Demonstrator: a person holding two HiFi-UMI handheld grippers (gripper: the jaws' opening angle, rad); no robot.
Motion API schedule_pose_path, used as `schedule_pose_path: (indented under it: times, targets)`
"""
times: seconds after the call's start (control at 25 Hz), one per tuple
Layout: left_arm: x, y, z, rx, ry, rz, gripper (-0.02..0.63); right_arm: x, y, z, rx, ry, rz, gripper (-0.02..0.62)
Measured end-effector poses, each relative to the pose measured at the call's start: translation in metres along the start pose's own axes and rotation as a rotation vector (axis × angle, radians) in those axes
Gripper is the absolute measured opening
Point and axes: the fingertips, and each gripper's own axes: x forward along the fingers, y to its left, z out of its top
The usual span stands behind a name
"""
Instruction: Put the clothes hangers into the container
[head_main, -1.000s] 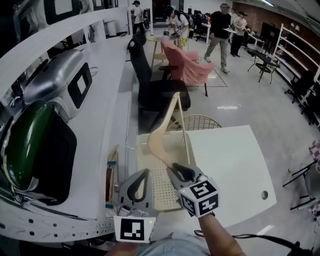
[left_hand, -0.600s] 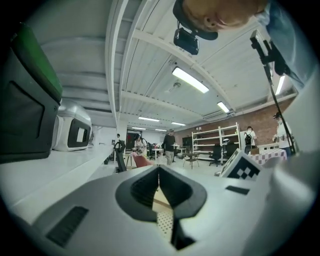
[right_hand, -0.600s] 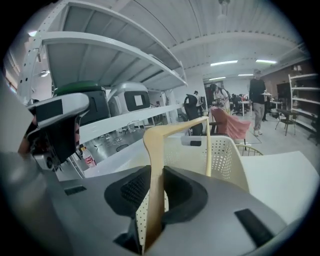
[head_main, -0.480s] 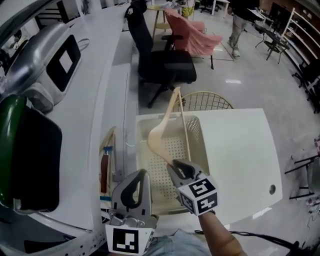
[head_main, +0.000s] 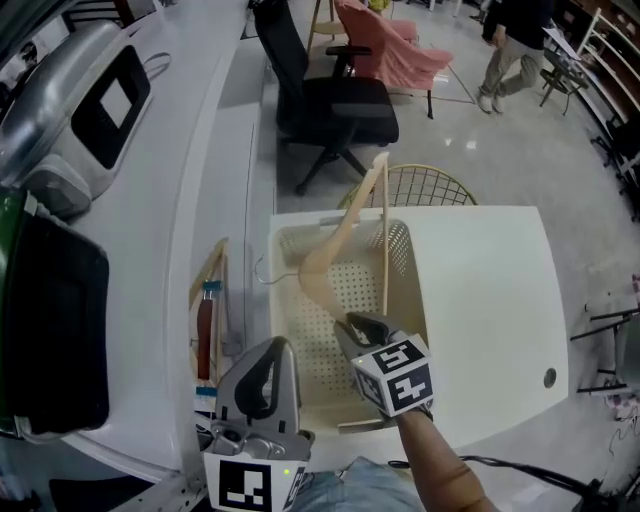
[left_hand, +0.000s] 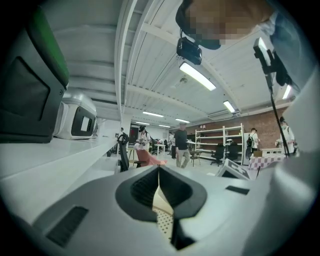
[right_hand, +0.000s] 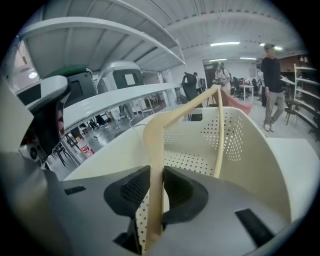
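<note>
A pale wooden hanger (head_main: 330, 255) stands tilted inside the cream perforated container (head_main: 402, 248), its far end resting at the container's back rim. My right gripper (head_main: 362, 325) is over the container's near half with the hanger's lower arm (right_hand: 159, 150) between its pads; the jaws are opening but still touch the wood. The container's wall (right_hand: 250, 145) curves round the hanger in the right gripper view. My left gripper (head_main: 262, 372) hangs at the container's near left corner, shut and empty, its pads meeting (left_hand: 159, 187). A second wooden hanger (head_main: 207, 300) lies on the counter to the left.
The container sits on a white table (head_main: 490, 300). A black office chair (head_main: 325, 100) and a round wire basket (head_main: 420, 185) stand beyond it. A black machine (head_main: 50, 330) fills the left counter. A person (head_main: 515, 50) walks at the far right.
The hanger has come down deeper into the container, its far end now at the back rim. The head view has tipped further down. The left gripper has hardly moved.
</note>
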Motion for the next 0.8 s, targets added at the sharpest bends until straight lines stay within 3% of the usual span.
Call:
schedule_pose_path:
  times: [0.32, 0.8]
  targets:
    - [-0.003, 0.009, -0.003, 0.004, 0.01, 0.026, 0.012, 0.011, 0.005, -0.008, -0.01, 0.017, 0.023, 0.095]
    - [-0.018, -0.002, 0.001, 0.031, 0.021, 0.044, 0.012, -0.005, 0.014, 0.014, -0.012, -0.06, 0.077, 0.126]
